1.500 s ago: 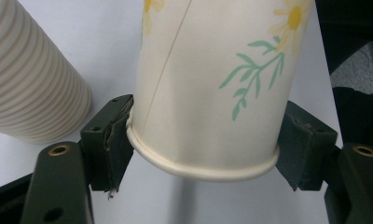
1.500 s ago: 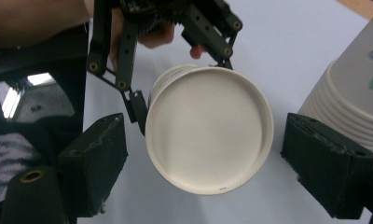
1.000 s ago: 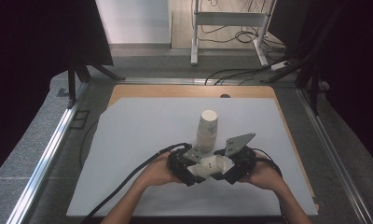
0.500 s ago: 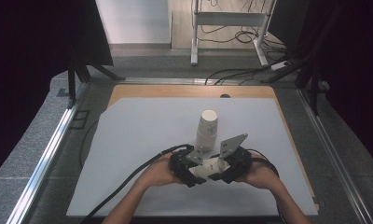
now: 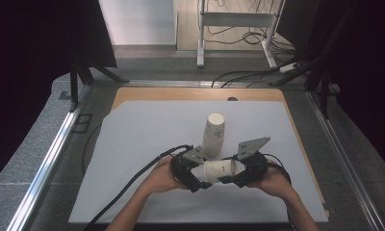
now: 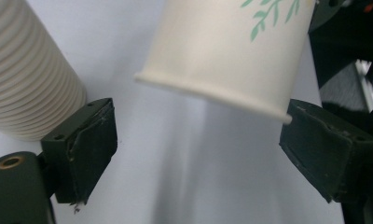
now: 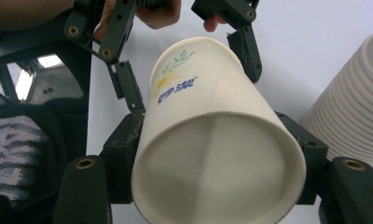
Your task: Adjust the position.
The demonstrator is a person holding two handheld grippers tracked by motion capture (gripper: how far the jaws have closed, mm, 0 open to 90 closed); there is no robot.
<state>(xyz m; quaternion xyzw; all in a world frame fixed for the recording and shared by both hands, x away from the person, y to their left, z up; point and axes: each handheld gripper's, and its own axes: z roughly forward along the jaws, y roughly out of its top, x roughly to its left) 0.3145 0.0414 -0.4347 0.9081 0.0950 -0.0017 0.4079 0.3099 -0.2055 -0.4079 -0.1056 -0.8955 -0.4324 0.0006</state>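
Observation:
A single paper cup [image 5: 218, 169] with a green leaf print lies on its side above the white sheet, level between both hands. In the right gripper view my right gripper [image 7: 217, 154] is shut on the paper cup [image 7: 208, 140] near its open mouth, which faces that camera. My left gripper [image 5: 193, 174] stands open at the cup's base end. In the left gripper view its jaws [image 6: 198, 140] are wide apart below the cup's bottom rim [image 6: 222, 56]; the right jaw is close to the rim. A tall stack of cups [image 5: 213, 134] stands upright just behind the grippers.
A white sheet [image 5: 147, 130] covers a wooden board [image 5: 181, 94]. Metal rails run along the left [image 5: 51, 159] and right [image 5: 344, 163] sides. The stack of cups [image 7: 352, 112] is close on the right gripper's right and near the left gripper's left finger [image 6: 82, 144].
Both hands shifted only slightly. The right gripper swung a little left and back, with the cup still held sideways between the two grippers.

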